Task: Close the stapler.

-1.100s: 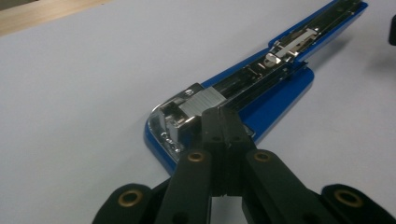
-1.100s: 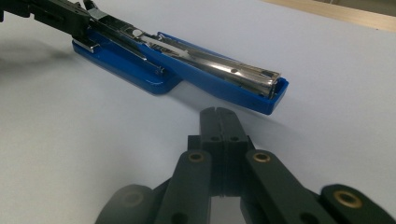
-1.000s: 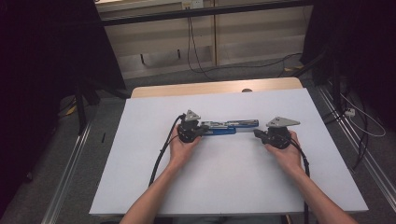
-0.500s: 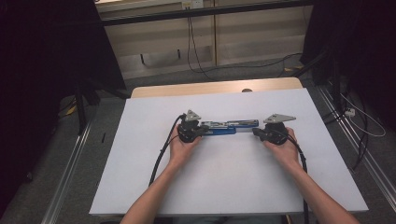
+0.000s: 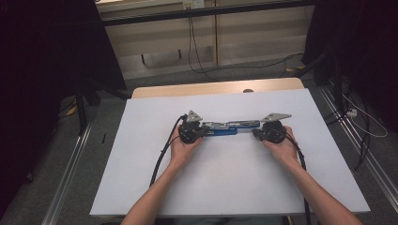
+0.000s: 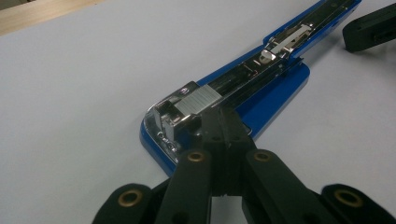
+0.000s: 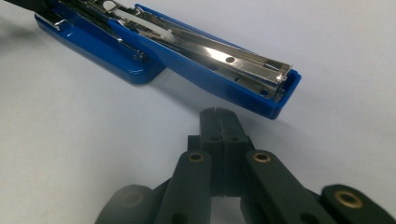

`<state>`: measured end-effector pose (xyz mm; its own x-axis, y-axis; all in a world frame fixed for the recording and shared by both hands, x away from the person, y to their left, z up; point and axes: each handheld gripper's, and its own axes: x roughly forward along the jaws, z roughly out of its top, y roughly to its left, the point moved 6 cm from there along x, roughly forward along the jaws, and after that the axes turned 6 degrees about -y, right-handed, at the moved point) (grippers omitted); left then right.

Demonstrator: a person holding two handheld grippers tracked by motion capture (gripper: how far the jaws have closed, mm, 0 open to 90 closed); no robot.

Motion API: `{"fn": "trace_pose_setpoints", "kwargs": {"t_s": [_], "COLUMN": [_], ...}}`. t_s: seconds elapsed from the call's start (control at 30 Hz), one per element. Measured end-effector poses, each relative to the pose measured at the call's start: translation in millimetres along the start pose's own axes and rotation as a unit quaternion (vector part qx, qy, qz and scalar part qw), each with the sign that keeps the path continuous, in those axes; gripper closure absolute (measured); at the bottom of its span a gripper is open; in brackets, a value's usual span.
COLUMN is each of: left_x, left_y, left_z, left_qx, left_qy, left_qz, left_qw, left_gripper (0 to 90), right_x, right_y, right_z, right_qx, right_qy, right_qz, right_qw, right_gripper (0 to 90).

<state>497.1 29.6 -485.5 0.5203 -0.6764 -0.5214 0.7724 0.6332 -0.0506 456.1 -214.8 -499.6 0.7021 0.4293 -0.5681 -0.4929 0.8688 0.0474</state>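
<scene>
Closed left gripper (image 6: 219,123) presses the stapler (image 6: 261,88) at its nine o'clock end; closed right gripper (image 7: 219,116) sits just off its three o'clock end.

blue stapler (image 5: 224,129) between grippers, white table (image 5: 234,183) open around

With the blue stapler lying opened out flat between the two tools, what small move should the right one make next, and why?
Probably ease the right tool forward to the free end of the blue stapler. Its jaws are shut and stop just short of that end, apart from it, while the left tool, also shut, already presses down on the metal block at the other end, steadying it on the white table.
</scene>
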Motion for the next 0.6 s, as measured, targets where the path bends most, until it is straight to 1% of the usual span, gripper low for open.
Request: {"fn": "trace_pose_setpoints", "kwargs": {"t_s": [0.03, 0.1, 0.13, 0.17, 0.23, 0.3, 0.33, 0.4, 0.47, 0.57, 0.6], "left_x": [0.0, -0.2, 0.2, 0.5, -0.1, 0.5, 0.5, 0.4, 0.6, 0.6, 0.7], "left_y": [0.0, 0.2, 0.1, -0.1, 0.2, -0.5, 0.2, 0.7, 0.2, 0.6, 0.1], "left_z": [0.0, -0.5, -0.3, -0.5, -0.1, 0.0, 0.1, 0.1, 0.0, 0.1, -0.1], "left_qx": [0.000, -0.003, -0.007, -0.005, 0.007, -0.002, 0.001, 0.003, 0.000, 0.002, 0.000], "left_qy": [0.000, 0.002, -0.002, -0.005, 0.000, -0.001, -0.002, -0.003, -0.003, -0.004, -0.004], "left_qz": [0.000, -0.008, -0.006, -0.004, 0.001, 0.004, 0.005, 0.005, 0.003, 0.006, 0.004], "left_qw": [1.0000, 1.0000, 1.0000, 1.0000, 1.0000, 1.0000, 1.0000, 1.0000, 1.0000, 1.0000, 1.0000], "left_gripper": [90.0, 90.0, 90.0, 90.0, 90.0, 90.0, 90.0, 90.0, 90.0, 90.0, 90.0], "right_x": [0.1, 0.3, 0.7, 1.1, 2.1, 3.6, 4.4, 5.9, 6.6, 7.1, 7.1], "right_y": [-0.5, -1.7, -2.1, -1.9, -2.3, -3.2, -3.7, -4.0, -4.1, -4.5, -4.6], "right_z": [0.0, 0.0, 0.0, -0.1, 0.7, 1.9, 2.2, 3.4, 3.8, 3.8, 3.8], "right_qx": [0.003, 0.007, 0.008, 0.009, 0.007, 0.007, 0.011, 0.010, 0.009, 0.014, 0.014], "right_qy": [0.000, -0.001, 0.001, 0.003, 0.004, 0.004, 0.006, 0.006, 0.007, 0.005, 0.004], "right_qz": [-0.001, -0.001, -0.002, -0.003, -0.004, -0.006, -0.006, -0.005, -0.006, -0.005, -0.004], "right_qw": [1.0000, 1.0000, 1.0000, 0.9999, 1.0000, 1.0000, 0.9999, 0.9999, 0.9999, 0.9999, 0.9999], "right_gripper": [90.0, 90.0, 90.0, 90.0, 90.0, 90.0, 90.0, 90.0, 90.0, 90.0, 90.0]}}
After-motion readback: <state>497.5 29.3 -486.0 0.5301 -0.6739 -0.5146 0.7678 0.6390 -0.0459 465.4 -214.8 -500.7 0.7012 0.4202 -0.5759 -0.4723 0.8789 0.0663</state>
